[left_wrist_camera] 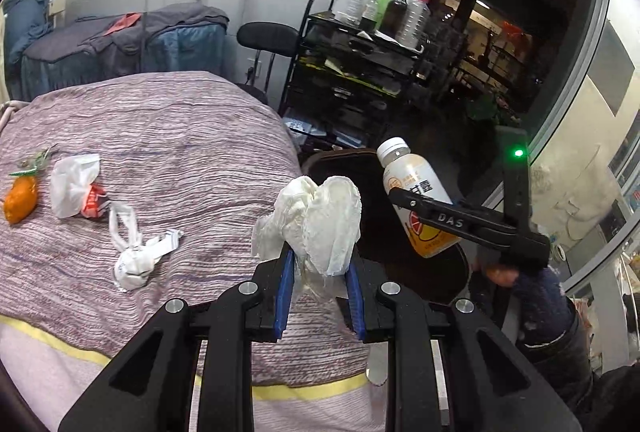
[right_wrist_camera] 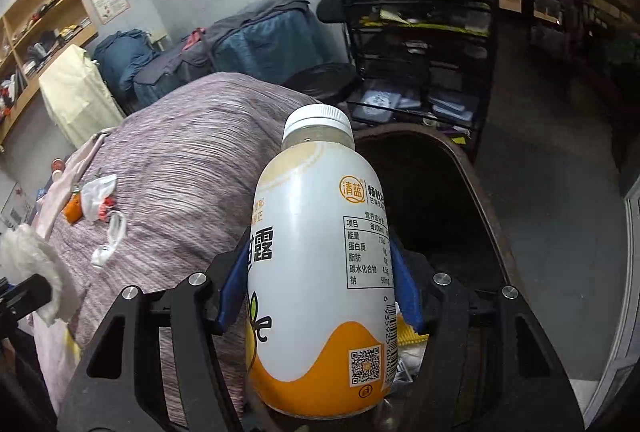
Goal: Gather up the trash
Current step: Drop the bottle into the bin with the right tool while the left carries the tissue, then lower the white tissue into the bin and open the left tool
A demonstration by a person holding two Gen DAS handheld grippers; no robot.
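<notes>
Bed (left_wrist_camera: pixel 160 119), far left: orange peel (left_wrist_camera: pixel 20 199), plastic bag (left_wrist_camera: pixel 74 185), knotted wrapper (left_wrist_camera: pixel 132 264) — uncollected. Centre: left tongs (left_wrist_camera: pixel 318 292) clamped on crumpled tissue (left_wrist_camera: pixel 316 224). Right: right tongs (right_wrist_camera: pixel 320 292) gripping drink bottle (right_wrist_camera: pixel 324 264) above dark bin (right_wrist_camera: pixel 472 191). Judged: two items in transit, three remaining.

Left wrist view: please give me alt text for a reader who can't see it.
The left tool pinches a crumpled white tissue above a striped bedspread. To its right, the right tool grips a white-and-orange drink bottle over a dark bin. An orange wrapper, a plastic bag and a knotted white bag lie on the bed.
</notes>
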